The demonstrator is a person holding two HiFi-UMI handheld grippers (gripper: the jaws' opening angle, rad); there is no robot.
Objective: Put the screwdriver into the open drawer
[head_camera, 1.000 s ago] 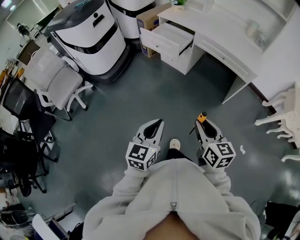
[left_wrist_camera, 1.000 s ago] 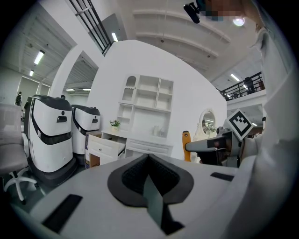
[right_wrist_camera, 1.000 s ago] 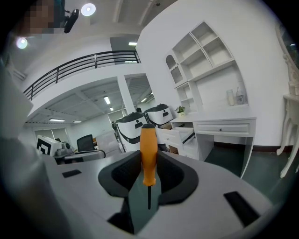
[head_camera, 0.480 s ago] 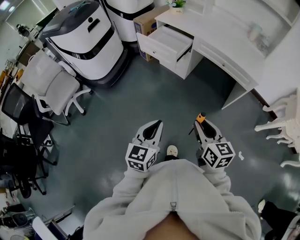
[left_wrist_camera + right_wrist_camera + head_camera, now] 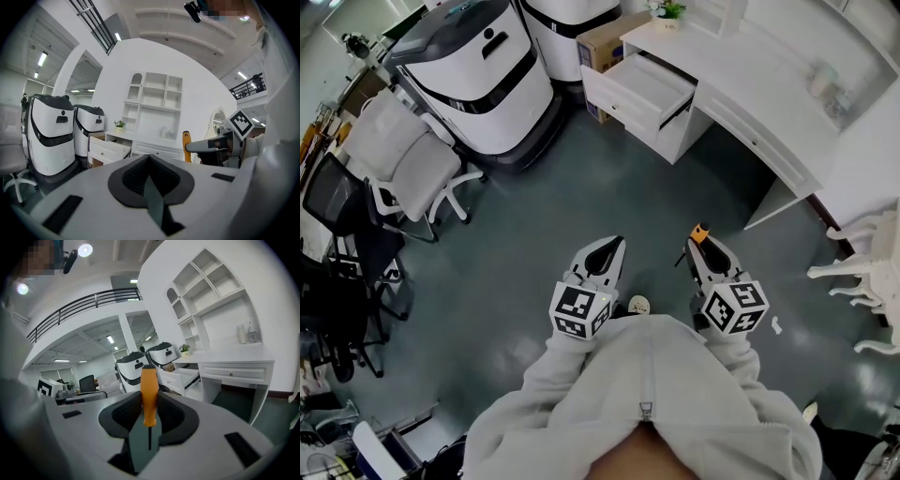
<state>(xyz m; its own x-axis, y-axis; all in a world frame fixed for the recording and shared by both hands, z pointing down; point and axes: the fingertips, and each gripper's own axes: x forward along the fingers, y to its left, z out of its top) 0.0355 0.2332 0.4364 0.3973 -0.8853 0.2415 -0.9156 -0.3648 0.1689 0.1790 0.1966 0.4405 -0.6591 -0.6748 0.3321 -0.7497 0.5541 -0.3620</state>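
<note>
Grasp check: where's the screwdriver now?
The screwdriver is clamped in the right gripper, right of centre in head view, well short of the open drawer.

Ahead on my left, two tall white-and-black wheeled machines [image 5: 478, 75] side by side, brown cardboard box [image 5: 607, 42] just beside them, white padded office chair [image 5: 405, 155], black mesh chairs [image 5: 337, 248] at far left, small green potted plant [image 5: 671, 10] on white desk top [image 5: 769, 84], white carved chair [image 5: 867, 272] on my right, grey-green floor [image 5: 609, 187].
</note>
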